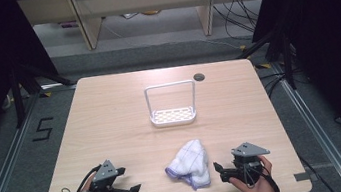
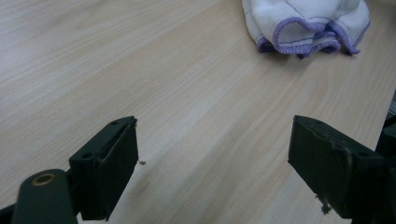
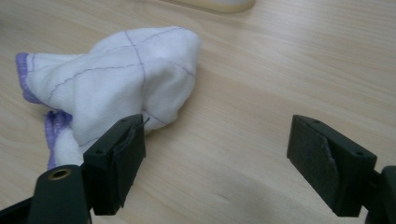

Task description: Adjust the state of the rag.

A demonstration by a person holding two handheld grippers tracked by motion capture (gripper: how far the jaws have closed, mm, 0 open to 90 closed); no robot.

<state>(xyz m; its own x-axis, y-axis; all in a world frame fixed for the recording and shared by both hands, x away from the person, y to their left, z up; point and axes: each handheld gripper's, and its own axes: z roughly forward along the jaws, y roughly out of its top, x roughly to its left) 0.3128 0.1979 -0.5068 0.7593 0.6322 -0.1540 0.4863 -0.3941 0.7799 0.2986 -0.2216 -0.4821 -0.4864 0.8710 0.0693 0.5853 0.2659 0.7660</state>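
1. Both claws hover low over the near edge of the tabletop (image 1: 110, 109), each held in one of the person's hands. In the high view the left claw (image 1: 130, 190) sits at the lower left of the frame and the right claw (image 1: 217, 169) at the lower right.
2. Left claw: its jaws stand wide apart with only bare wood between them, so it has hold of nothing. In the left gripper view the left claw (image 2: 212, 163) points across the wood toward the cloth (image 2: 306, 23), which lies in the upper right of that frame, well apart from the pads.
3. Right claw: its jaws too are spread wide and grip nothing. In the right gripper view the right claw (image 3: 215, 158) faces the cloth (image 3: 126, 74), which fills the upper left of that frame; one jaw's tip stands in front of the cloth's near fold, and I cannot tell whether it touches.
4. Lying crumpled between the two claws in the lower middle of the high view is the cloth (image 1: 189, 164), white with a purple hem and thin purple lines, nearer the right claw.
5. Beyond the cloth, near the middle of the tabletop, stands a white rack (image 1: 173, 117) with a tall hoop handle and a slotted base.
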